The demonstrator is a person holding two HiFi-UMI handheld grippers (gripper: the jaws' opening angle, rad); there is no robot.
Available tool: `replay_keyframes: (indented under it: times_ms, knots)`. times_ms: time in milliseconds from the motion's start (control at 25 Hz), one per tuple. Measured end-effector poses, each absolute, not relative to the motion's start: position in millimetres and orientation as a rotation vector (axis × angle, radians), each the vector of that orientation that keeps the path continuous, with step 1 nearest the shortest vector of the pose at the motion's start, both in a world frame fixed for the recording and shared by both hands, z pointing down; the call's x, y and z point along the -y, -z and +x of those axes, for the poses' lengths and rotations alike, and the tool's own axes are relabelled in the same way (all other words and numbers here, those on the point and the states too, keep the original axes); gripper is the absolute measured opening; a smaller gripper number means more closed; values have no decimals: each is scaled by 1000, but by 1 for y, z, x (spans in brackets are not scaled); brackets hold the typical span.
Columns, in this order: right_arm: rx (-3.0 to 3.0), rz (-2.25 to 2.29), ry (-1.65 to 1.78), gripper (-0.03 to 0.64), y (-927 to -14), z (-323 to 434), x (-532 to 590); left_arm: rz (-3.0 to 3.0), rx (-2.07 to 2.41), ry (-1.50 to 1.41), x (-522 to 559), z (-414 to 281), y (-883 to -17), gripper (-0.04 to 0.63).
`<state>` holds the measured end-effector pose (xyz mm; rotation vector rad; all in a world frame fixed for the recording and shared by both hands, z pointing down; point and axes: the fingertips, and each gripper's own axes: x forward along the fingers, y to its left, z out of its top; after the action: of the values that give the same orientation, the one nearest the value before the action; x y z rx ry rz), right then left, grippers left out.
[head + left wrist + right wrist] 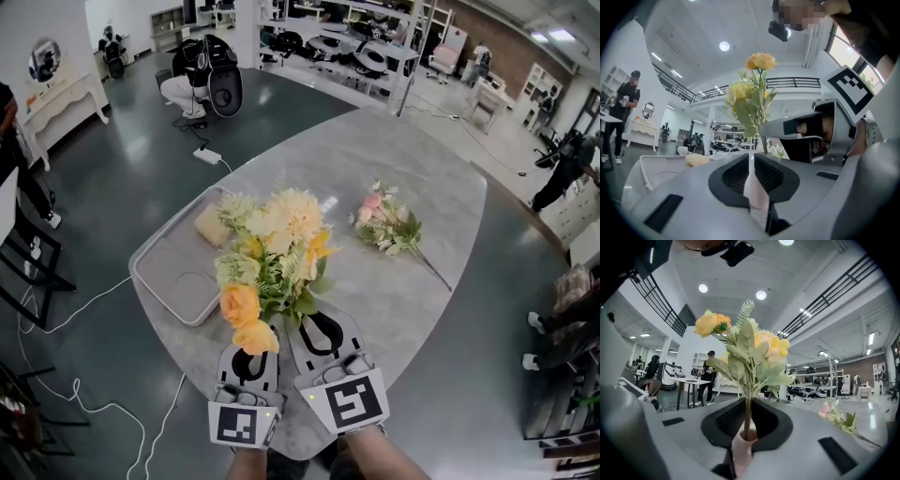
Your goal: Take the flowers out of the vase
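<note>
A bouquet of yellow and orange flowers stands upright near the grey table's front edge, just ahead of both grippers. In the left gripper view my left gripper is shut on a slim pale pink vase, and the bouquet rises beyond its tips. In the right gripper view my right gripper is shut on the bouquet's green stem just above the vase's mouth. From the head, the left gripper and right gripper lie side by side; leaves hide the vase.
A bunch of pink flowers lies on the table to the right. A grey tray with a pale yellow lump sits at the left. The table's front edge runs just under the grippers. A person stands far off.
</note>
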<state>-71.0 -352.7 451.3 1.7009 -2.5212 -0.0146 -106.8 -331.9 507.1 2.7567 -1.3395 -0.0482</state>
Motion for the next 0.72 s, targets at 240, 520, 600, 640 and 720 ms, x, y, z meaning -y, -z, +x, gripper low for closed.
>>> replay_keyframes:
  times_ms: [240, 520, 600, 640, 720]
  knots:
    - [2597, 1693, 60, 51, -419, -69, 355, 2767, 1368, 69, 333, -107, -480, 48]
    - [2644, 1675, 109, 49, -395, -66, 351, 2771, 1405, 75, 328, -106, -459, 48]
    - [2648, 1670, 118, 49, -391, -65, 351, 2766, 1410, 71, 326, -106, -456, 48]
    - [2648, 1667, 122, 49, -389, -65, 351, 2765, 1410, 68, 326, -106, -454, 48]
    - [2658, 1660, 119, 49, -387, -65, 351, 2762, 1408, 64, 325, -106, -452, 48]
